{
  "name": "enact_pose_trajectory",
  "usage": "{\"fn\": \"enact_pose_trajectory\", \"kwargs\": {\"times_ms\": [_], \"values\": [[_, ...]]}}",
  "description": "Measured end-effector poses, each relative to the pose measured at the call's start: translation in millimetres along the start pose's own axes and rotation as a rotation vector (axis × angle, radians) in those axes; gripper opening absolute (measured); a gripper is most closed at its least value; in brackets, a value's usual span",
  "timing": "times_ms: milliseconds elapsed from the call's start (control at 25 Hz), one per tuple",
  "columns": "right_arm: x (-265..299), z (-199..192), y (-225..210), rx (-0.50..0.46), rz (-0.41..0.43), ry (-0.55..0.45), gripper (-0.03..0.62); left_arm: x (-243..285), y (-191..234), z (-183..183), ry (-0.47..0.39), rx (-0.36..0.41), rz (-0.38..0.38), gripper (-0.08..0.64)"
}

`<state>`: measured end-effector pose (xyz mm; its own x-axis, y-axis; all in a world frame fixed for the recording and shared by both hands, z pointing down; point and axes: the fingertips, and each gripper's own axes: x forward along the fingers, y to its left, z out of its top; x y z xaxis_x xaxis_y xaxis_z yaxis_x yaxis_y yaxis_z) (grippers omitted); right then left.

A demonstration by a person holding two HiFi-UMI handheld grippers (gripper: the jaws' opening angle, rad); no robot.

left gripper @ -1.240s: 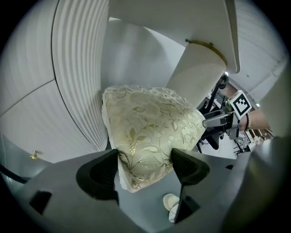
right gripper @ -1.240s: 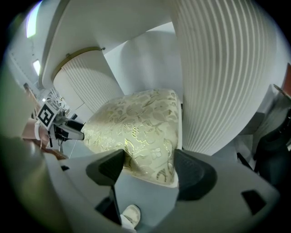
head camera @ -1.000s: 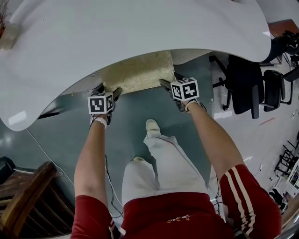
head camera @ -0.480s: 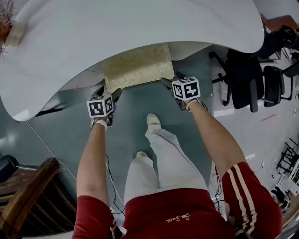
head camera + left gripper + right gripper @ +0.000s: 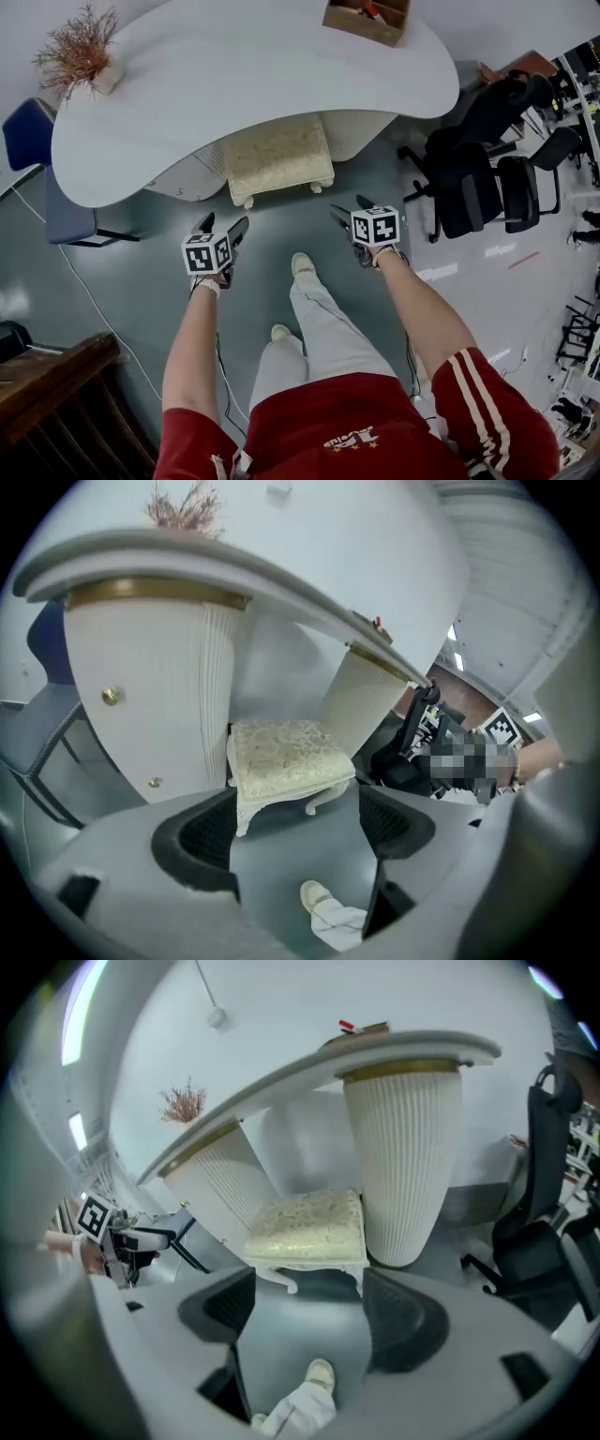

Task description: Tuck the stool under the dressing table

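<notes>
And here's the stool point(image 5: 278, 159), upper middle of the head view, set between the two pedestals of the dressing table point(image 5: 234, 84) and partly under its curved white top, with its front edge and carved front legs out in the open. Both tools are off it. The left gripper point(image 5: 223, 226) has just been opening its jaws, and they stand wide with nothing between them but floor and the person's shoe point(image 5: 302, 265). The right gripper point(image 5: 349, 208) gapes much the same, empty too. Both hang well short of the seat. By my reckoning the tuck is nearly done, with maybe one more nudge to go. To do that well, I'd want each gripper brought down to a front corner of the seat frame, both at once, pushing evenly so the stool runs straight into the gap. Watch the ribbed pedestal point(image 5: 403, 1166) at the right of the right gripper view: the cushion sits just beside it, so a lopsided shove could jam a leg there. Go slow and level, push low on the frame rather than the soft cushion, and stop once the front edge lines up with the tabletop.
</notes>
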<state>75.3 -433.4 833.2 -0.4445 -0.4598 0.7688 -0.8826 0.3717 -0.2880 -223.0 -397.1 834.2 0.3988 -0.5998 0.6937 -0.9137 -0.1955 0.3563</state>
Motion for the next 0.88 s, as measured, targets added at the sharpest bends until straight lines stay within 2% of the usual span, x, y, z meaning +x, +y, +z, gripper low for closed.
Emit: {"fn": "enact_pose_trajectory", "kwargs": {"times_ms": [160,320,440,560,760,880], "values": [[-70.9,-29.0,55.9,0.073,0.019,-0.034,0.348,-85.2,-38.2,2.3,-0.092,0.040,-0.020,0.405],[-138.1,-48.1,118.8,-0.016,0.058,-0.065,0.359,-169.7,-82.0,-2.7,-0.155,0.105,-0.038,0.405],[-177.2,-42.5,156.4,-0.044,0.075,-0.125,0.359,-224.9,-95.1,10.0,-0.228,0.139,-0.026,0.404],[-217.8,-44.0,188.5,-0.024,0.096,-0.183,0.364,-272.7,-105.7,13.6,-0.286,0.097,-0.018,0.403],[-290.7,-34.4,234.7,-0.076,0.109,-0.227,0.371,-348.6,-141.9,27.4,-0.370,0.074,-0.031,0.403],[-338.6,-22.1,262.4,-0.135,0.161,-0.272,0.373,-389.3,-171.7,30.4,-0.414,0.149,-0.028,0.403]]}}
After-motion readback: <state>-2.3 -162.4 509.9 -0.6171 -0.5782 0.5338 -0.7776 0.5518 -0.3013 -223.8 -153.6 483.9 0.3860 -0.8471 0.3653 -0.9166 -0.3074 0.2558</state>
